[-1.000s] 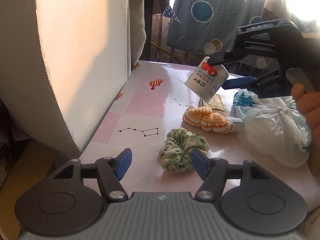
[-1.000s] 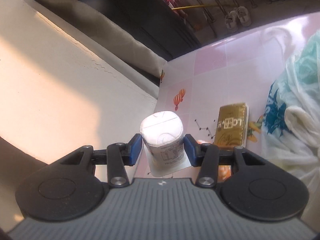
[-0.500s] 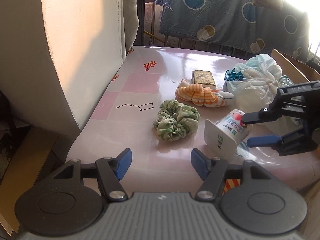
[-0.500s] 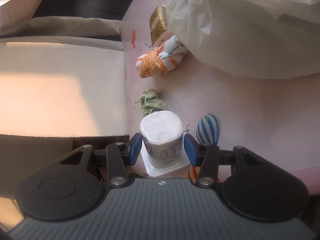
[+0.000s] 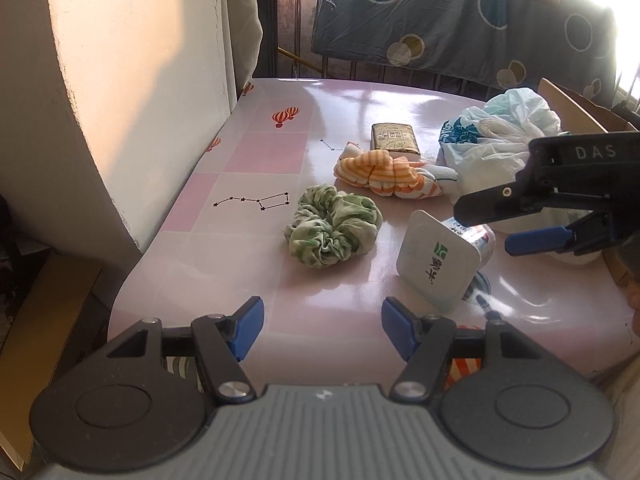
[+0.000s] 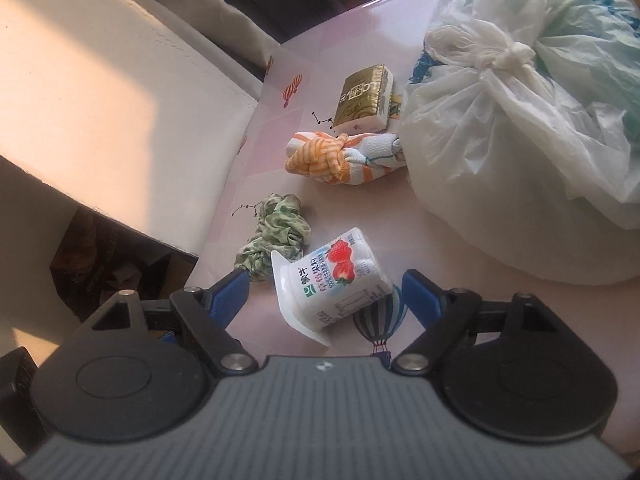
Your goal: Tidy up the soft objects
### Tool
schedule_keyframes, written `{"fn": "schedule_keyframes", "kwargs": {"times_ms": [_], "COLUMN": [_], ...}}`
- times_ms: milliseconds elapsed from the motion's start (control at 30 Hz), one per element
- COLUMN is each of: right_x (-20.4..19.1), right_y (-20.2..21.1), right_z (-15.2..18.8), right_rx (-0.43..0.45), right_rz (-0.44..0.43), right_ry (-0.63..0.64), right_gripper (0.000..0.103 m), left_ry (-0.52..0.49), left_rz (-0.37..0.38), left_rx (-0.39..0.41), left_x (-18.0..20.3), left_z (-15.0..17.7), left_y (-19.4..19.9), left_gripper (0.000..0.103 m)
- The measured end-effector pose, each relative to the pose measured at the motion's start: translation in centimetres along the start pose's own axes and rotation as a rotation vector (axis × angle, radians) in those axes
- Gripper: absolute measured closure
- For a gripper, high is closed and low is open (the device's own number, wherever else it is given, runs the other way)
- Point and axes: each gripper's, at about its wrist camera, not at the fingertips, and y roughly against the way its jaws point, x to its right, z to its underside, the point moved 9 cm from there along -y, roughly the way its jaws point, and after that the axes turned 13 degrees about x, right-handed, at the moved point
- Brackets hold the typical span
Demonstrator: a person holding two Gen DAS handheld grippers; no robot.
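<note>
My right claw [image 6: 324,292] has just spread, releasing the strawberry yogurt cup [image 6: 334,280]; it lies tipped on the pink table [image 6: 460,280] beside the green scrunchie [image 6: 276,236]. That drop-off looks finished. My left claw [image 5: 322,322] hangs spread, empty.

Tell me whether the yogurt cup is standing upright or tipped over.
Tipped over. The yogurt cup lies on its side on the table, between the right gripper's open jaws, its sealed top facing the left gripper's camera.
</note>
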Motion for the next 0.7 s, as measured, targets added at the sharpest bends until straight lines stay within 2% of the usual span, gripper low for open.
{"fn": "schedule_keyframes", "kwargs": {"times_ms": [200,333,433,600,700], "right_x": [-2.0,-1.8,-0.4,1.6,3.0], "right_y": [-2.0,-3.2,-3.5,-2.7,-2.5], "right_z": [0.4,0.9,1.2,1.0,1.2], "right_rx": [-0.009,-0.019,-0.039,-0.022,-0.059], "right_rz": [0.020,0.084,0.107,0.026,-0.090], "right_ry": [0.180,0.251,0.168,-0.076,-0.303], "right_gripper": [0.013,0.014,0.031,0.033,0.033], "left_ry": [0.004,0.010,0.011,0.001,0.000], "left_rz": [-0.025,-0.027,-0.025,-0.016,-0.008], "left_rx": [-0.008,-0.012,-0.011,0.005,0.010], "left_x": [-1.0,-1.1,-1.0,-0.6,-0.2], "left_z": [0.2,0.2,0.2,-0.1,-0.2], "left_y": [0.3,0.4,0.5,0.7,0.7], "left_gripper": [0.037,0.037,0.037,0.037,0.037]}}
